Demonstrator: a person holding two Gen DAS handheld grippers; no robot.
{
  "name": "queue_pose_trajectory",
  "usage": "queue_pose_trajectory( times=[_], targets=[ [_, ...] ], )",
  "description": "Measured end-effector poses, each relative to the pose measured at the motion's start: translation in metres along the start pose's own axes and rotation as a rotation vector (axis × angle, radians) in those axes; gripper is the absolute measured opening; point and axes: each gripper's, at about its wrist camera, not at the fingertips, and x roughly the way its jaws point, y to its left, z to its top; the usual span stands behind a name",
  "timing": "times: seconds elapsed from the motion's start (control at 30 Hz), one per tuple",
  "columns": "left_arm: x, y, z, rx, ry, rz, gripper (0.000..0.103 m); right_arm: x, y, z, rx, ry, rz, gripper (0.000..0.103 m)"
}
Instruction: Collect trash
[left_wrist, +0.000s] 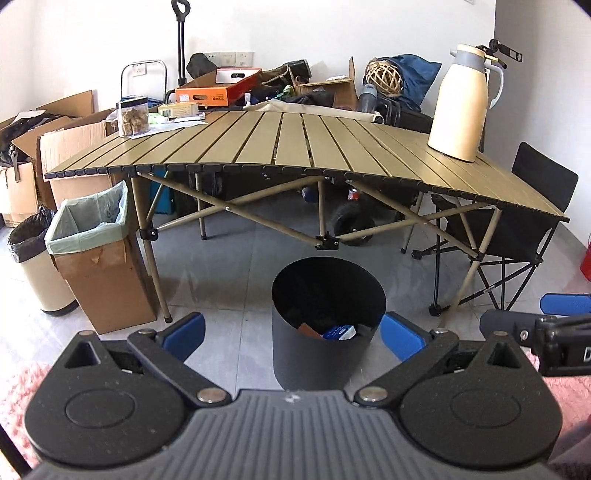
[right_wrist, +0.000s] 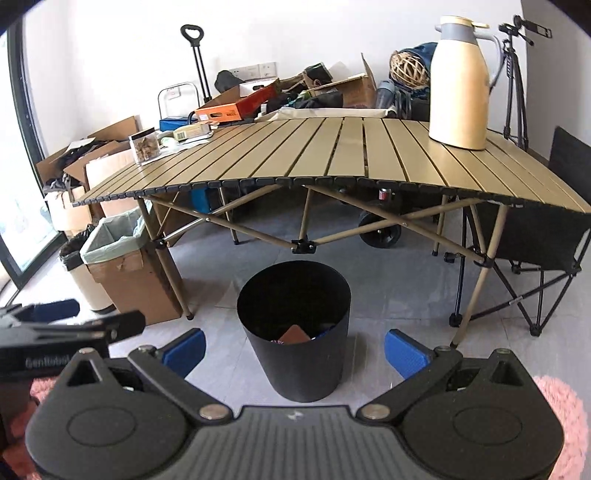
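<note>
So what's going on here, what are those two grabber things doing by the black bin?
A person is holding two handheld tools over the floor in front of a folding slatted table. The left tool and the right tool are both open and empty. Between them stands a black bin that already holds a few bits of trash. On the table stand a cream jug and a clear jar.

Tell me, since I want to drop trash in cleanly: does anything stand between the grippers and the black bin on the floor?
Nothing visible does. The black bin stands on open floor straight ahead of the left gripper and the right gripper, its mouth uncovered; both jaws are open and empty.
</note>
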Motion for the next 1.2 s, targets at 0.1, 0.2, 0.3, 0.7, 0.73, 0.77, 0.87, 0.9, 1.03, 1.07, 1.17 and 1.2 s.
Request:
queue_pose_trajectory(
  times=[0.1,0.2,0.3,0.7,0.73,0.77,0.87,0.9,1.03,1.07,1.17,1.2],
  targets=[
    [-0.005,0.002,0.003,-0.01,-0.017,0.004,0.103,-0.005,0.0,0.002,0.007,-0.012,-0.009,0.103],
    [-0.007,0.002,0.006,-0.013,-0.025,-0.001,0.103,-0.008,-0.001,0.004,0.005,-0.019,-0.016,0.103],
    [-0.006,0.002,0.009,-0.012,-0.025,-0.004,0.103,-0.008,-0.001,0.007,0.005,-0.019,-0.022,0.103],
    [-0.004,0.007,0.011,-0.025,-0.018,0.003,0.103,-0.008,-0.003,0.009,0.009,-0.021,-0.029,0.103],
    [-0.004,0.007,0.011,-0.024,-0.019,0.003,0.103,-0.008,-0.003,0.009,0.01,-0.022,-0.03,0.103],
    [-0.004,0.007,0.011,-0.024,-0.019,0.003,0.103,-0.008,-0.003,0.009,0.011,-0.022,-0.03,0.103],
    [-0.004,0.007,0.011,-0.024,-0.02,0.003,0.103,-0.008,-0.004,0.008,0.011,-0.023,-0.032,0.103],
    [-0.004,0.007,0.011,-0.024,-0.019,0.003,0.103,-0.008,-0.004,0.008,0.012,-0.023,-0.032,0.103],
    [-0.005,0.007,0.012,-0.022,-0.022,0.004,0.103,-0.008,-0.003,0.008,0.012,-0.025,-0.032,0.103],
    [-0.005,0.007,0.012,-0.021,-0.023,0.004,0.103,-0.008,-0.003,0.008,0.011,-0.026,-0.032,0.103],
    [-0.005,0.006,0.012,-0.021,-0.024,0.005,0.103,-0.009,-0.003,0.009,0.011,-0.028,-0.031,0.103],
    [-0.006,0.006,0.012,-0.021,-0.024,0.004,0.103,-0.009,-0.003,0.008,0.012,-0.029,-0.031,0.103]
  ],
)
